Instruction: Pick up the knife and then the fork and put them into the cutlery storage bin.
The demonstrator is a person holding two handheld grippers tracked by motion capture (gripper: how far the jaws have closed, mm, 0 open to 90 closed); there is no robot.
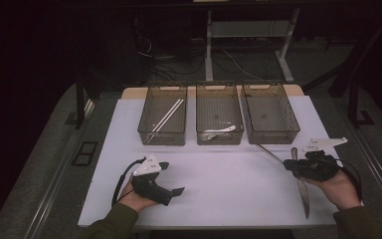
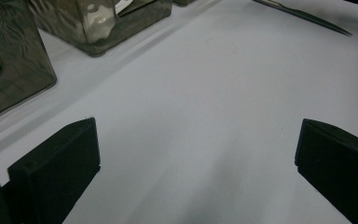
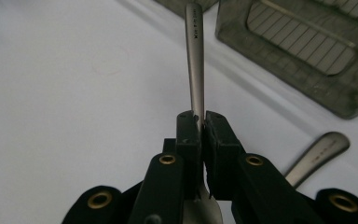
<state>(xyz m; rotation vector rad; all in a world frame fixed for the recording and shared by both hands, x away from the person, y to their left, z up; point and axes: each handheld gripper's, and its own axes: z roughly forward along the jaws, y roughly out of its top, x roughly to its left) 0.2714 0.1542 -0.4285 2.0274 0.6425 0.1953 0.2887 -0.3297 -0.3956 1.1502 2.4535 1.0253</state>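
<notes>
A dark room surrounds the desk (image 1: 219,194), whose white top is lit while the floor behind it, with cables and the legs of another stand, falls into shadow. Grey margins run along both long sides of the white surface.

At the left, the left tool (image 1: 171,185) lies low over the desk in the person's hand, near the front edge. Its jaws are spread wide with nothing between them, and in the left gripper view a broad bare stretch of white lies ahead of it. Well beyond it stands the left bin (image 1: 162,121), holding two white chopsticks (image 1: 167,115) laid diagonally. Just beside it is the middle bin (image 1: 219,121), with a white spoon (image 1: 220,131) near its front wall. The right bin (image 1: 270,114) follows, close alongside. All three sit in a row at the far part of the white surface, leaving the whole front half open between the two hands.

At the right, the right tool (image 3: 201,122) is pressed together on the handle of a metal utensil (image 3: 195,56), which juts out towards the front corner of the right bin. In the high view that hand is near the right edge of the desk. A knife (image 1: 303,191) lies on the white top just beside it, blade towards the front edge.
</notes>
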